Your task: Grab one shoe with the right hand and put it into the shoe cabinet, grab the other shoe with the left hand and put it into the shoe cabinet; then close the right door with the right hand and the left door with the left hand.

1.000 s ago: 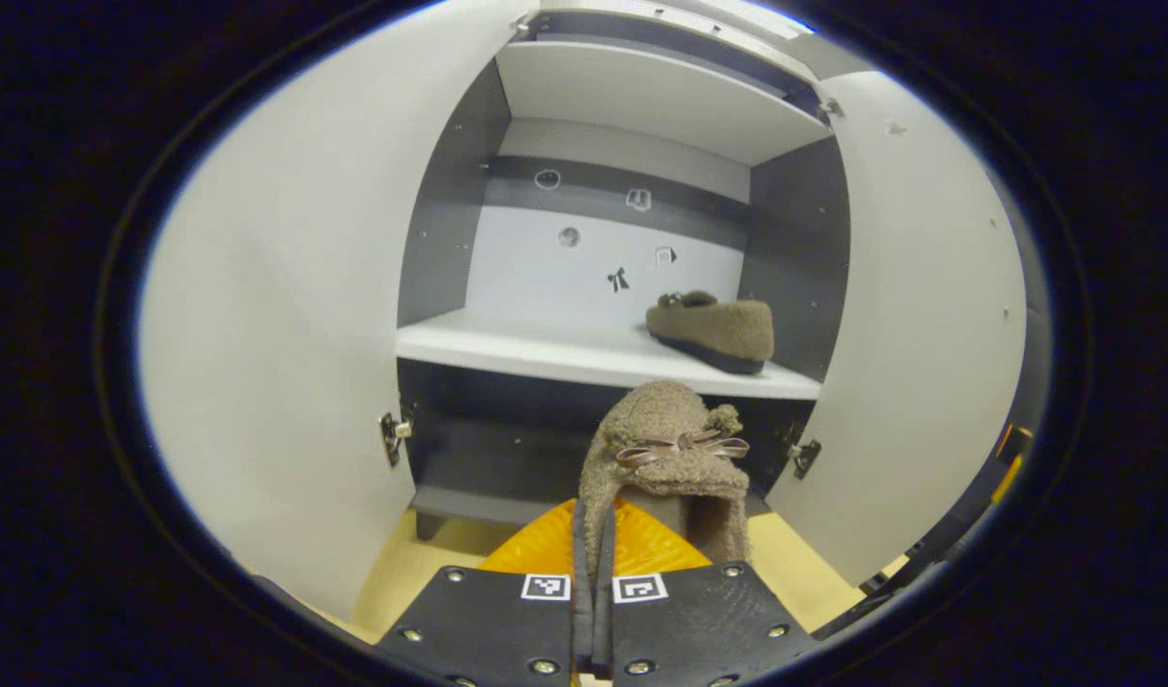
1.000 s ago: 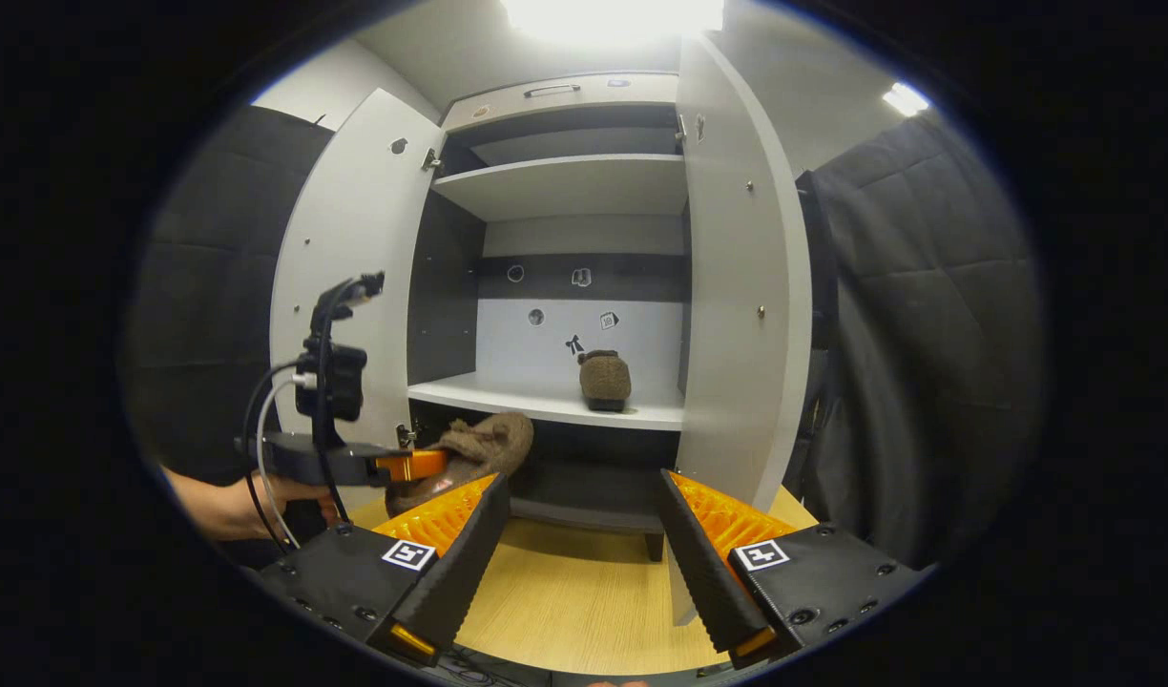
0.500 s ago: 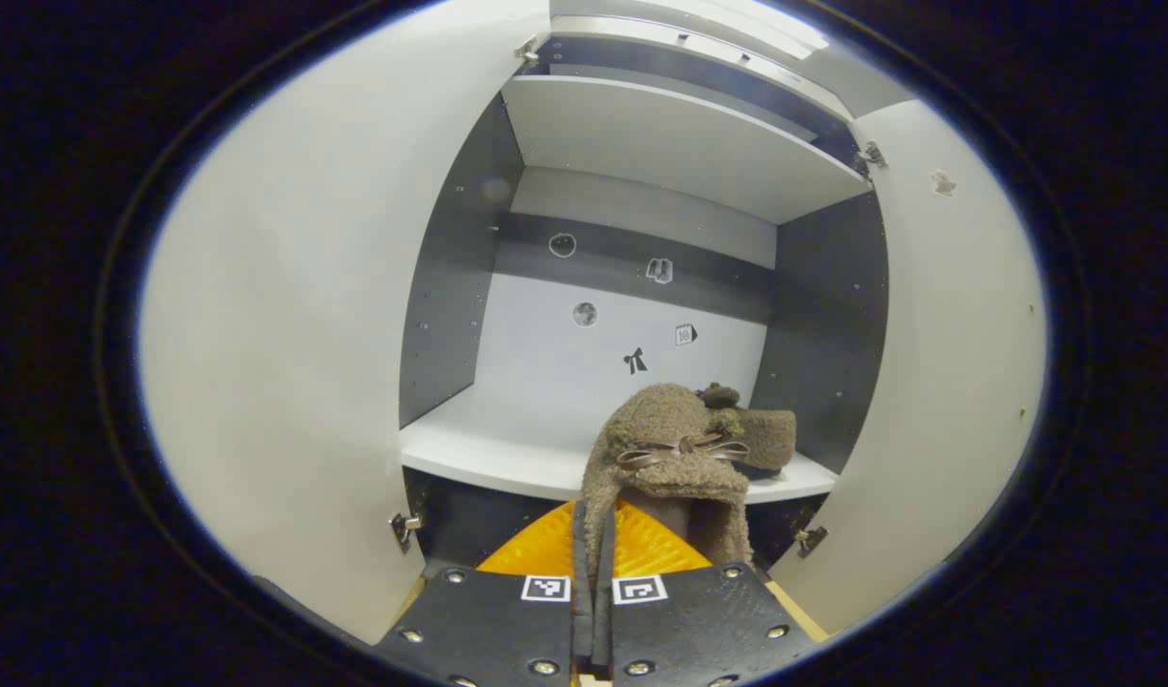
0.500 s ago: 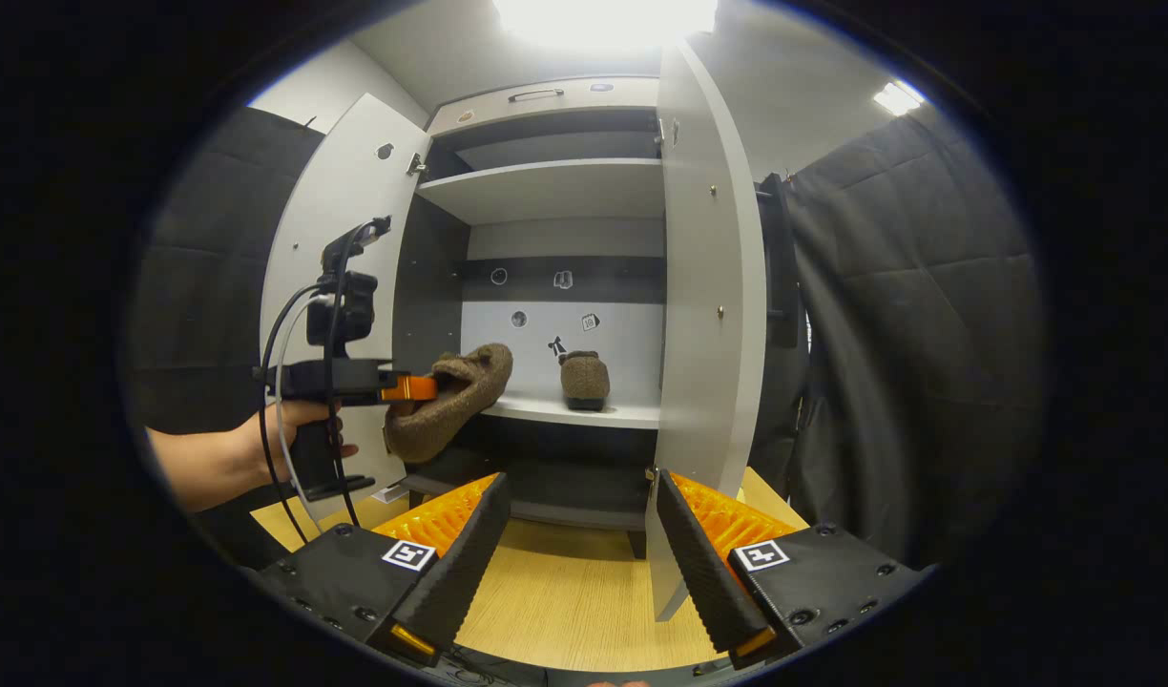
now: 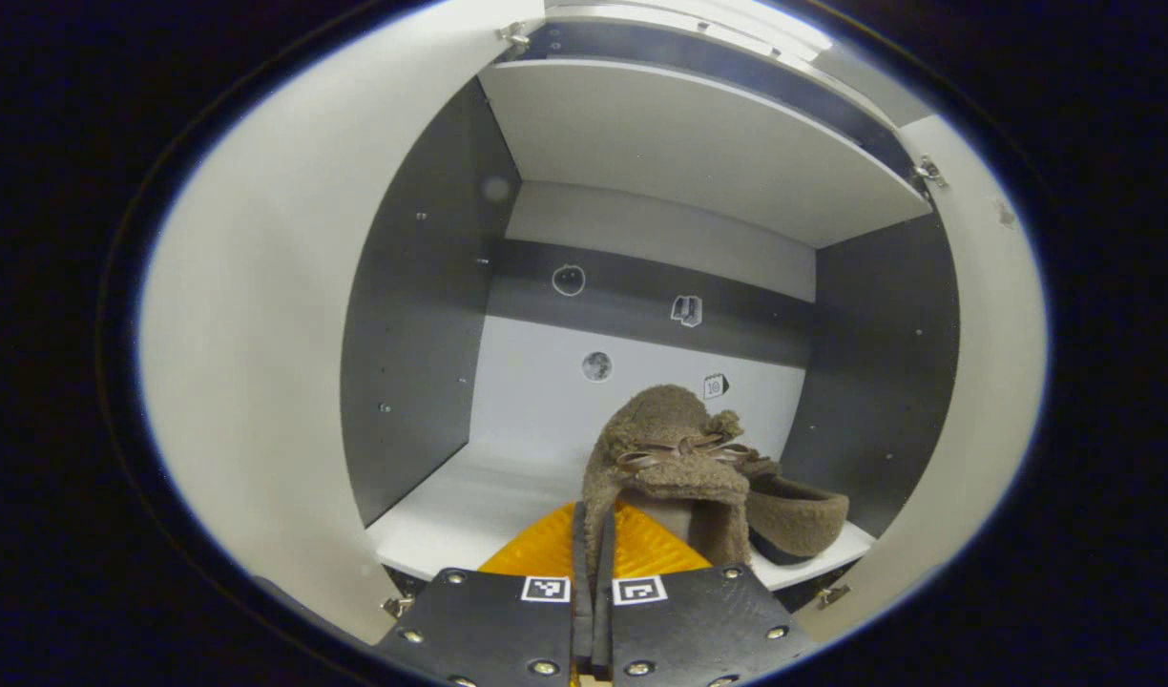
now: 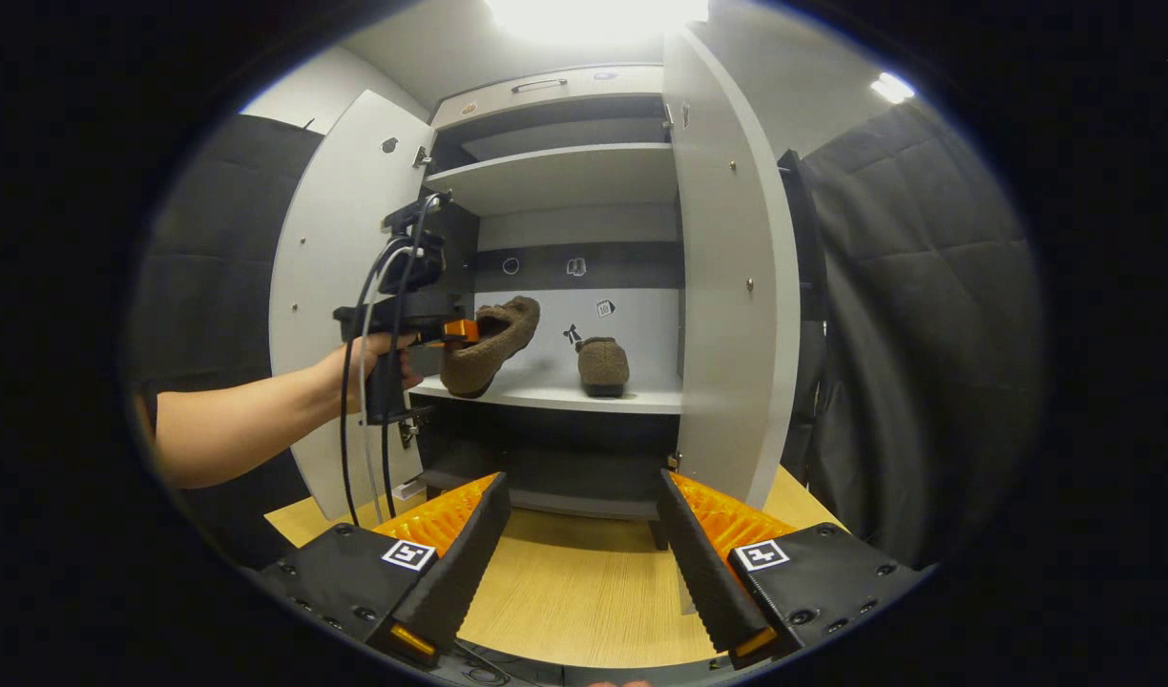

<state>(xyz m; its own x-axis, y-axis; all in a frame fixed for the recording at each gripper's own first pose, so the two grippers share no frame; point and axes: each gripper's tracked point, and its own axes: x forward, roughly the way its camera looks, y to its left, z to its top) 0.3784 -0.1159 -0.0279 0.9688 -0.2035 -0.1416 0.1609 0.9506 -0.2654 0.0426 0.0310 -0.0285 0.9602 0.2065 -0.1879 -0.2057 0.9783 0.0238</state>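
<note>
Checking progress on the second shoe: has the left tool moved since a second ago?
Yes. In the right gripper view the left tool and its shoe rose from below the middle shelf to over its edge.

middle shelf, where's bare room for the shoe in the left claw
The middle shelf is bare on its left half, between the dark left wall and the shoe in the left claw. The right end is crowded: the other shoe sits there against the right wall. The right claw hangs open outside.

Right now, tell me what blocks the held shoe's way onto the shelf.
Nothing visible does. Both doors stand open, and the shelf is bare left of the placed shoe, where the left tongs carry the held shoe.
</note>
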